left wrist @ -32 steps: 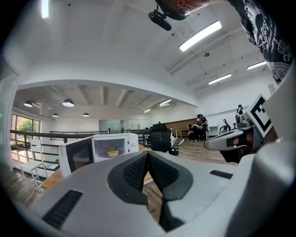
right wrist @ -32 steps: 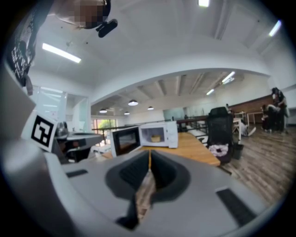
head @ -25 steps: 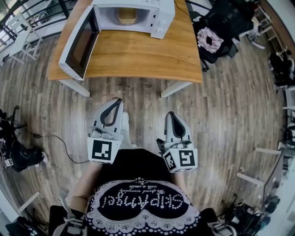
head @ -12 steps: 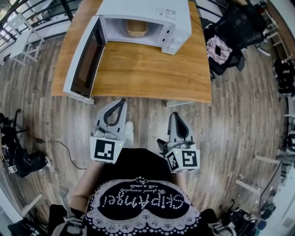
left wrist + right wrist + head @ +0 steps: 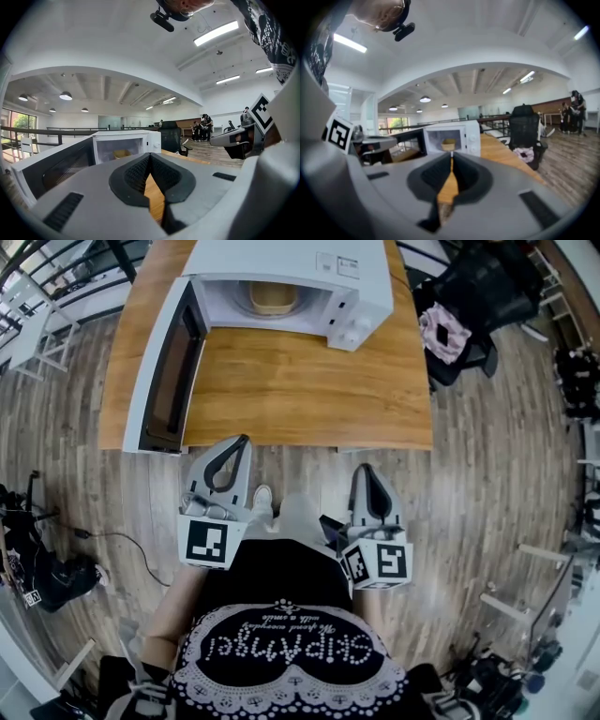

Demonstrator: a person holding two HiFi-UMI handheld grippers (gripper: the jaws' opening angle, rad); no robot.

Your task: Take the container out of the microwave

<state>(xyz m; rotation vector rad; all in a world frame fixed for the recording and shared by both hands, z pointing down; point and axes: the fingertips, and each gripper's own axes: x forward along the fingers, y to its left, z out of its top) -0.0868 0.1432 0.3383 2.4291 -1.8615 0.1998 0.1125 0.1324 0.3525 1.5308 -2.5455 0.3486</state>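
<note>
The tan container (image 5: pixel 272 298) sits inside the white microwave (image 5: pixel 281 259), on the cavity floor just behind the opening, and looks a little wider across the opening than deep — though it is small in our views. The microwave door (image 5: pixel 157 381) is swung fully open to the left, reaching toward the near edge of the wooden table (image 5: pixel 309 390), whose far side carries the microwave. We hold both tools short of that near edge, well apart from the container, bare tabletop between. The left gripper (image 5: pixel 241 441) has its jaws pressed together on nothing; the right gripper (image 5: pixel 366 469) is likewise closed at the tips and empty. The container lies ahead and slightly right of the left gripper, ahead and well left of the right one, so we judge the left the nearer — yet the door stands close on its outer side, while the right gripper view has the container lined up just above its jaw tips. Either way, we judge the jaws must spread before reaching in
</note>
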